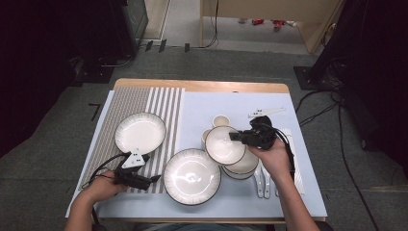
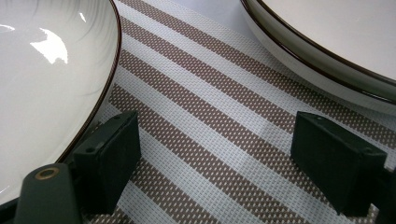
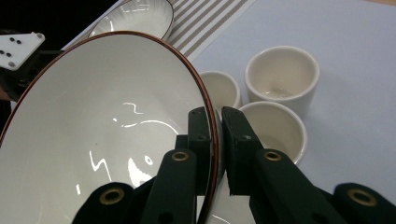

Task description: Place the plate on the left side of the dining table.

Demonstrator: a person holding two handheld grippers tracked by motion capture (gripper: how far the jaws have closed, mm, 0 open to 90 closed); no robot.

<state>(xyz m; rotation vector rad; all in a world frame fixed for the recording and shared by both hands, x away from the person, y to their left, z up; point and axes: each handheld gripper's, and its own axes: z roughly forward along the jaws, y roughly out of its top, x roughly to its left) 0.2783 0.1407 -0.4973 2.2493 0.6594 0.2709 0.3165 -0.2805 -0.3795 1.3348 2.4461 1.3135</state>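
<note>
High view: right gripper (image 1: 236, 136) clamped on the rim of a white bowl (image 1: 224, 145), bowl tilted and held just above a stack of bowls (image 1: 243, 166) at the right of the tabletop (image 1: 202, 98). Small cups (image 1: 221, 120) just behind the held bowl. Left gripper (image 1: 156, 178) resting low on the striped placemat (image 1: 166, 103), between a plate (image 1: 140, 132) on the mat and a larger plate (image 1: 191, 176) near the front edge.

Left gripper view: fingers (image 2: 108, 161) spread wide apart, nothing between them but the striped placemat (image 2: 210, 140). Plate rims at both sides, one (image 2: 46, 93) just beside the left finger, the other (image 2: 327, 42) farther off at upper right.

Right gripper view: fingers (image 3: 201, 140) pinched on the brown-edged rim of the white bowl (image 3: 102, 130), one inside, one outside. Three small cups (image 3: 282, 77) standing close together beyond, on the pale tabletop (image 3: 355, 56).
</note>
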